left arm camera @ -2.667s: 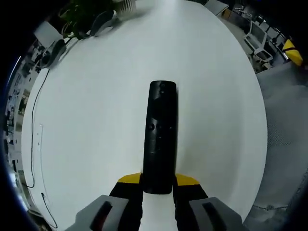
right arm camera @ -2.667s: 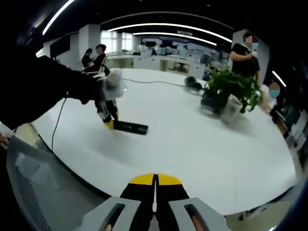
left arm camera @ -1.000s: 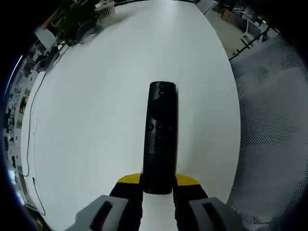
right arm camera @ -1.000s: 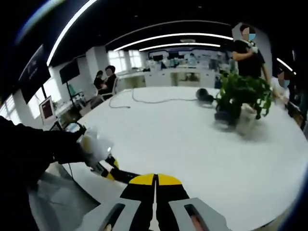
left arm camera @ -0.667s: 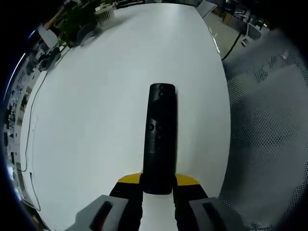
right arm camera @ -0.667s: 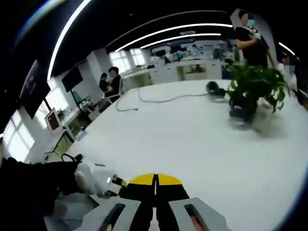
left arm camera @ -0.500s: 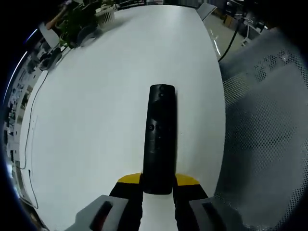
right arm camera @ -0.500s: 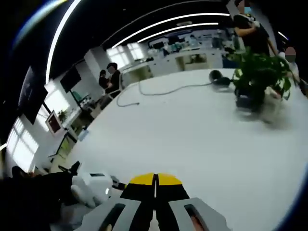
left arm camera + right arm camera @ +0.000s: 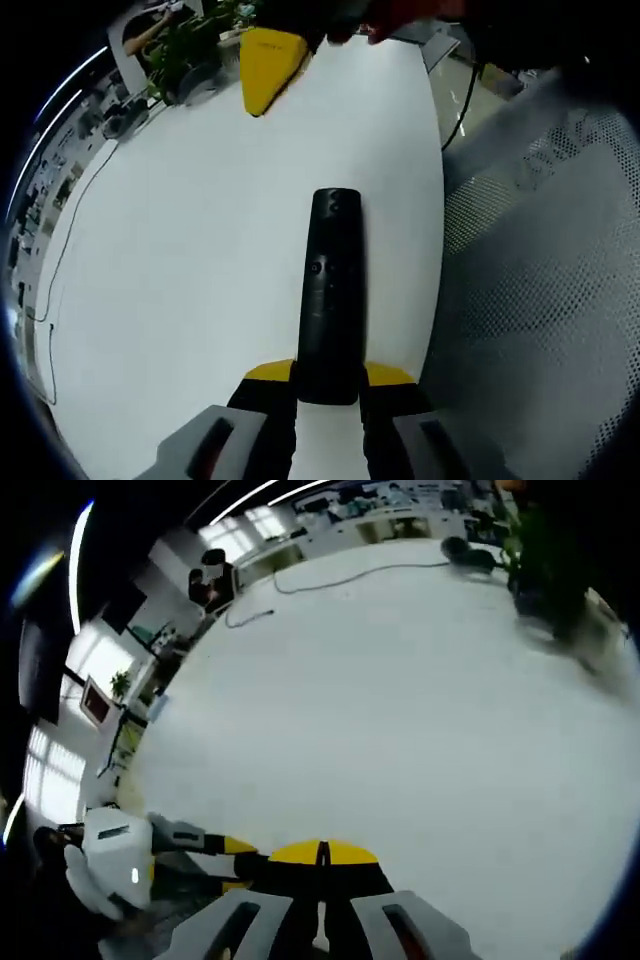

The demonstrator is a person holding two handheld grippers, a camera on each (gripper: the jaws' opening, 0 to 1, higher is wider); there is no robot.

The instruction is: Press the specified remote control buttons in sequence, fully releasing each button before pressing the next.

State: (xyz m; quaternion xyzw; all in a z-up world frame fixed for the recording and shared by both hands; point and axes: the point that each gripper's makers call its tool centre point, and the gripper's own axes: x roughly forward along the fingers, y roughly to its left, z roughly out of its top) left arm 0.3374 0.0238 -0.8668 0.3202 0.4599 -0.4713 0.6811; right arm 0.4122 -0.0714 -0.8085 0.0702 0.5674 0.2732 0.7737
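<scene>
A: Where is the remote control (image 9: 330, 290)?
B: Clamped at its near end by my left gripper (image 9: 329, 385), extending straight ahead over the white table (image 9: 180, 260).
A: And the right gripper (image 9: 321, 868)?
B: I see its jaws pressed together, holding nothing; its yellow tip (image 9: 268, 65) hovers beyond the remote.
</scene>
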